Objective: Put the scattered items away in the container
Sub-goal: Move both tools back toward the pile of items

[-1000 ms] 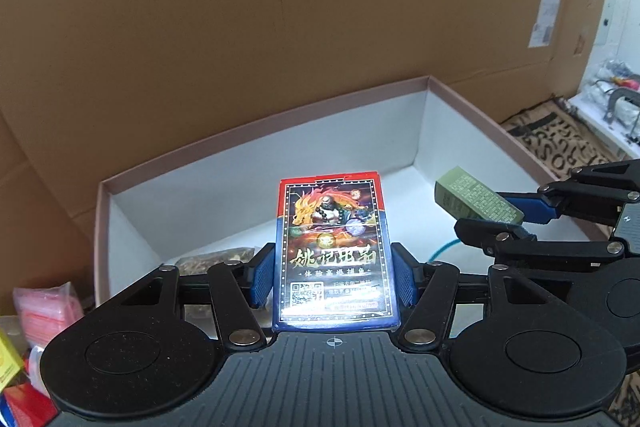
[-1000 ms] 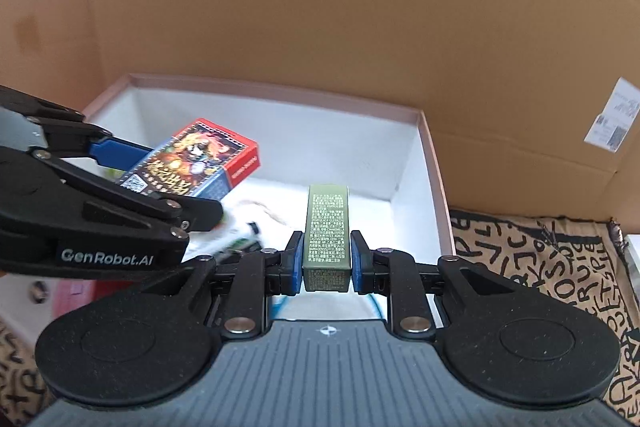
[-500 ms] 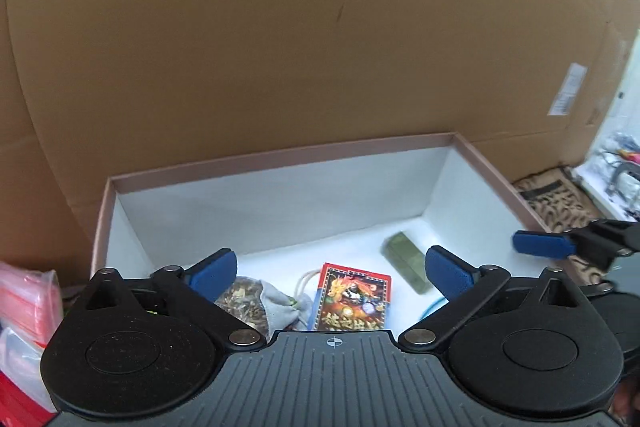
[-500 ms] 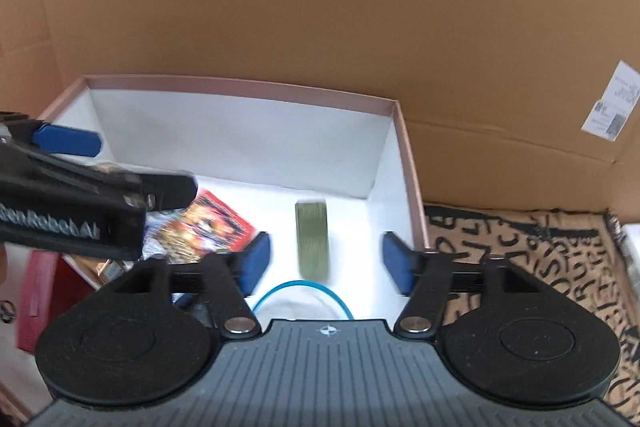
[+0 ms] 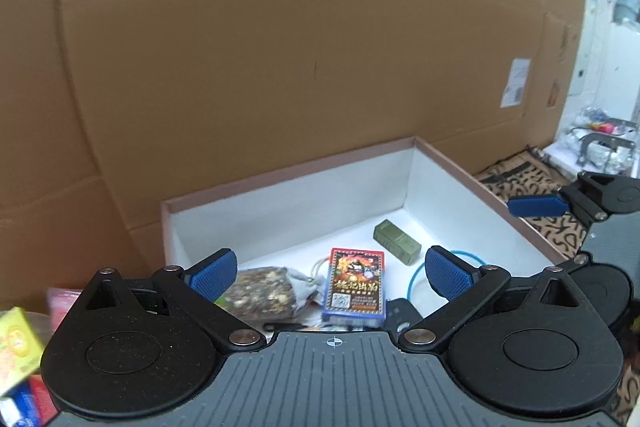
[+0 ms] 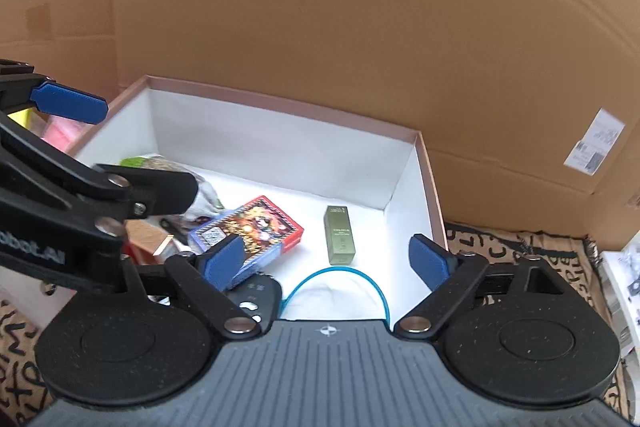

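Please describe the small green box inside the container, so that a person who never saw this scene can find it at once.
Look into the white box with the pink rim before the cardboard wall. On its floor, toward the right wall, lies the small green box, apart from the other items. It is slim, plain olive, unlike the colourful card pack to its left.

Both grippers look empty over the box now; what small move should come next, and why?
Probably swing the left gripper left toward the yellow packet outside the box. The card pack and green carton already lie inside, and both grippers' jaws, just opened, hold nothing.
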The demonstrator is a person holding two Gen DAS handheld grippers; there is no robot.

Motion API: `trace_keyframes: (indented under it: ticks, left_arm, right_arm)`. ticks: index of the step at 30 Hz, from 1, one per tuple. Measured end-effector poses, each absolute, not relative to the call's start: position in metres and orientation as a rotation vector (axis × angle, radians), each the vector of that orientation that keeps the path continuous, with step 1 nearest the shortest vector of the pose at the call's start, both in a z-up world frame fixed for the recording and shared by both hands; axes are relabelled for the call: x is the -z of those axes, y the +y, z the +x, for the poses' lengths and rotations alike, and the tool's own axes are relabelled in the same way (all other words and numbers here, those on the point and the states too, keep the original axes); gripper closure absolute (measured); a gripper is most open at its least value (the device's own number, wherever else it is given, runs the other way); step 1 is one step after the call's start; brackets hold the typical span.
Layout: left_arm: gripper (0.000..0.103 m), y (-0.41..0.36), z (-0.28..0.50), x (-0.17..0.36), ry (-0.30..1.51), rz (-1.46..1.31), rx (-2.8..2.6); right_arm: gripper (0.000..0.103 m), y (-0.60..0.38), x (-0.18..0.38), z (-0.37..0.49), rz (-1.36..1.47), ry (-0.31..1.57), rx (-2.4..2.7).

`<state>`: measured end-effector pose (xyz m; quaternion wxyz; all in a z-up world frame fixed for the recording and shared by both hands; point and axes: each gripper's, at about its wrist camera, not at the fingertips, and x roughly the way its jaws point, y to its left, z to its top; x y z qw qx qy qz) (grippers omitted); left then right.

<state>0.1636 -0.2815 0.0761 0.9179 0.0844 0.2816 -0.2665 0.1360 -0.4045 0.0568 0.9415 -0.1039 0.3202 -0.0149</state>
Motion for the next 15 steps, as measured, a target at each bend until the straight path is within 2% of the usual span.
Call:
trace_keyframes:
  ticks: [6,15]
  left_arm:
    - [0.000,-0.224,0.106,-0.099,0.496,0.257,0.548]
    - [0.000,-0.105,0.032,-0.098,0.489,0.153,0.378]
  right_arm:
    - [0.002,-0.367,-0.074,0.084,-0.285,0.521,-0.001]
    - [0.001,-0.293,-0.075,0.010,-0.308,0.374,-0.177]
